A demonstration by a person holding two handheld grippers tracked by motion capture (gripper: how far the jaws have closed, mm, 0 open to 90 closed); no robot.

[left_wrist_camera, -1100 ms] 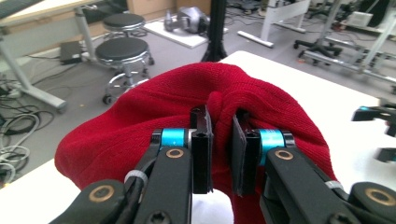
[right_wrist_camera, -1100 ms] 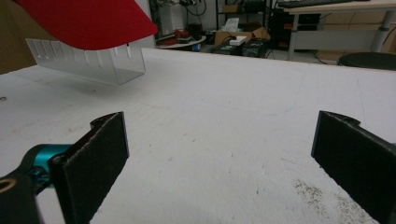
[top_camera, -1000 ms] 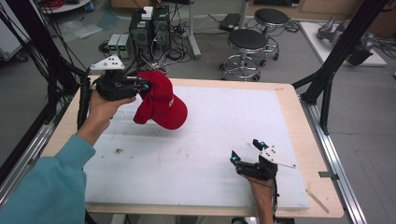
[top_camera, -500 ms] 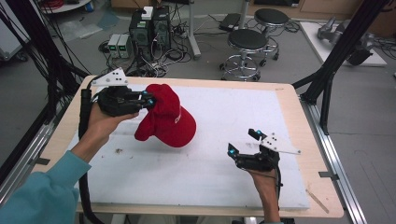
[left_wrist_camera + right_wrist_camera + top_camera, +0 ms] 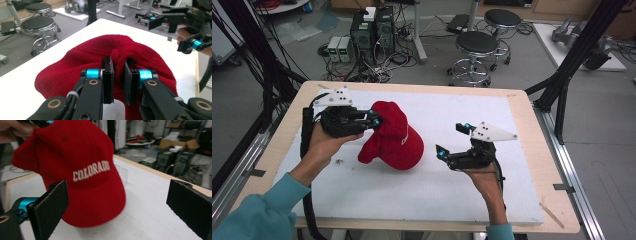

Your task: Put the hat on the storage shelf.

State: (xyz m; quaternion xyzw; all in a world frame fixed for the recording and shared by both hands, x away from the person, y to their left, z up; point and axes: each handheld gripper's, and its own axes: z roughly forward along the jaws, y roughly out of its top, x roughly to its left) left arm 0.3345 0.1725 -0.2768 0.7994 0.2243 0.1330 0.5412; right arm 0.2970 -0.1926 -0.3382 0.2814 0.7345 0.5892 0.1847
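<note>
A red cap (image 5: 393,137) with white "COLORADO" lettering (image 5: 91,171) hangs just over the white table mat (image 5: 462,195), its brim low and toward the right. My left gripper (image 5: 374,120) is shut on a pinched fold of the cap's red fabric (image 5: 117,53) at its back. My right gripper (image 5: 451,140) stands open to the right of the cap, apart from it, and points at its brim. In the right gripper view the two black pads (image 5: 51,205) are wide apart with the cap's front (image 5: 82,177) between and beyond them.
The mat lies on a wooden table (image 5: 542,150) with black frame posts (image 5: 572,55) at its right and left. Two stools (image 5: 477,50) and computer boxes (image 5: 374,30) with cables stand on the floor behind the far edge.
My left gripper has carried the cap rightward and lower toward the table's middle. My right gripper has risen from the front edge and come in toward the cap.
</note>
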